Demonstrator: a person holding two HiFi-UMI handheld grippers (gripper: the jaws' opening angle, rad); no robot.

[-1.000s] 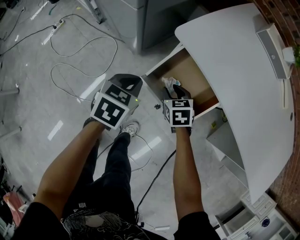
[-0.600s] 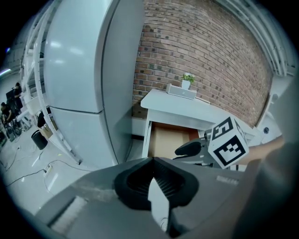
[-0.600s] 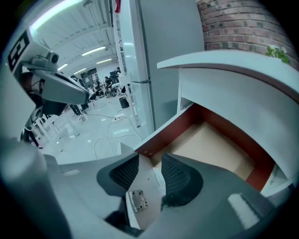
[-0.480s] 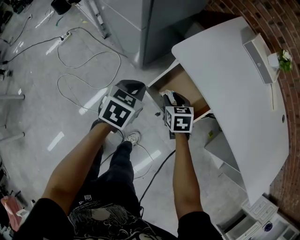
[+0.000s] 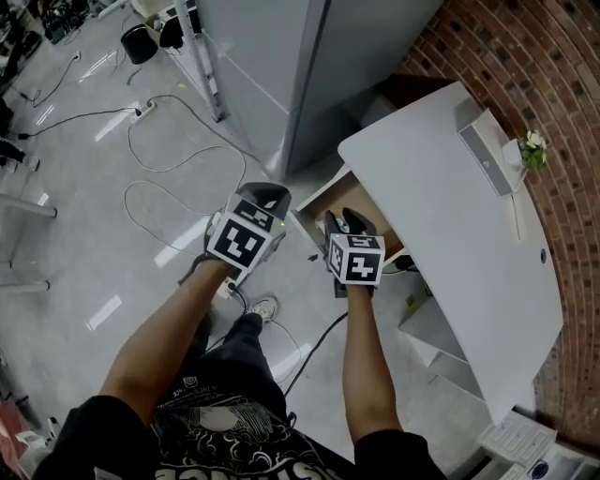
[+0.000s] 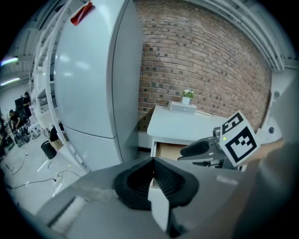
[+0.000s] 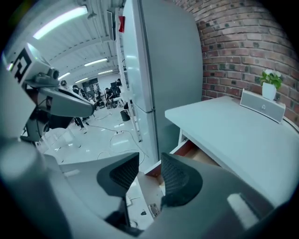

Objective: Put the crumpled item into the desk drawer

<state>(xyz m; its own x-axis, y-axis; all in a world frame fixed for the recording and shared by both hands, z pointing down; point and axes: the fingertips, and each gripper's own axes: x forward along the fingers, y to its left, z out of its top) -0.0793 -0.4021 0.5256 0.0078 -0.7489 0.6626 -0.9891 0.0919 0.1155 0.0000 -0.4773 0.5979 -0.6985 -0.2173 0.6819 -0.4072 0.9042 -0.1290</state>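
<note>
Holding: two grippers, one in each hand, the left gripper (image 5: 262, 195) and the right gripper (image 5: 345, 218); each carries one marker cube (image 5: 244, 242).
Left gripper jaws: in the left gripper view the two black pads of the left gripper (image 6: 153, 161) meet at their tips, closed with nothing in them.
Right gripper jaws: in the right gripper view the pads of the right gripper (image 7: 149, 159) stand a narrow gap apart, with nothing between them.
Drawer: one drawer (image 5: 367, 199), pulled out from under the desk top and brown inside; the right gripper's tips hang over its front part.
Crumpled item: cannot be made out in any view; in the head view the right gripper covers part of the drawer's inside.
Desk: one white desk (image 5: 450, 225) against a brick wall (image 5: 525, 66), bearing one potted plant (image 5: 532, 148) and one flat grey box (image 5: 485, 159).
Writing: the cubes show black-and-white square patterns only. The grey box has a round logo, too small to read. A red sign (image 6: 81, 13) on the tall grey cabinet (image 5: 281, 66) is unreadable.
Head view only: two forearms, one shoe (image 5: 265, 307), looping cables (image 5: 178, 169) on the floor.
Left gripper view only: a green light (image 6: 224, 138) beside the right gripper's cube.
Right gripper view only: ceiling strip lights (image 7: 60, 21).
</note>
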